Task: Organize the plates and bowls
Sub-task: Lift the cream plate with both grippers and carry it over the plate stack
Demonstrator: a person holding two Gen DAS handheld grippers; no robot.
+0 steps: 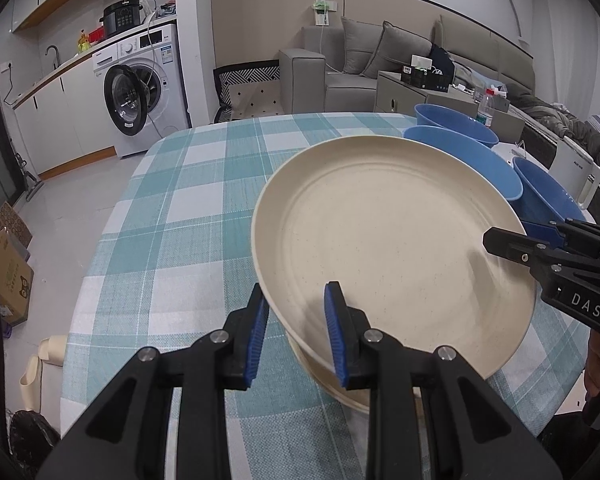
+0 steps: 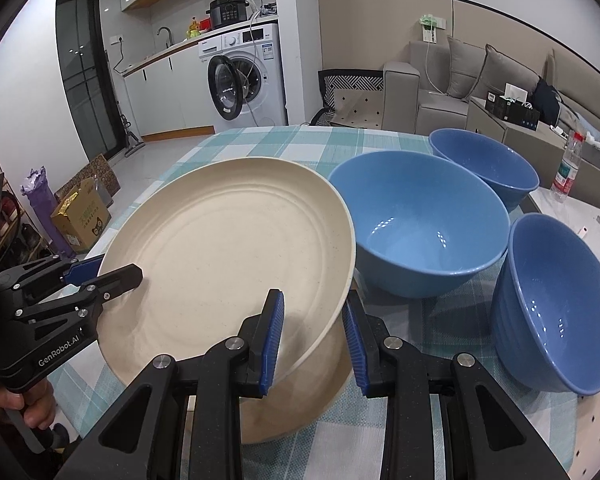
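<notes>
Left wrist view: the cream plate [image 1: 392, 248] is pinched at opposite rims by the left gripper [image 1: 298, 332] and right gripper [image 2: 314, 340], both nearly closed on it, apparently for level carrying, just above another cream plate [image 1: 340, 388] beside blue bowls [image 2: 420, 224] on the checked tablecloth [image 1: 180, 208].

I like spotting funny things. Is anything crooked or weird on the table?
Yes: the cream plate is tilted. The left hand-held gripper and right hand-held gripper pinch its rim on opposite sides, above another cream plate. The three blue bowls stand upright. Nothing looks spilled or broken.
</notes>
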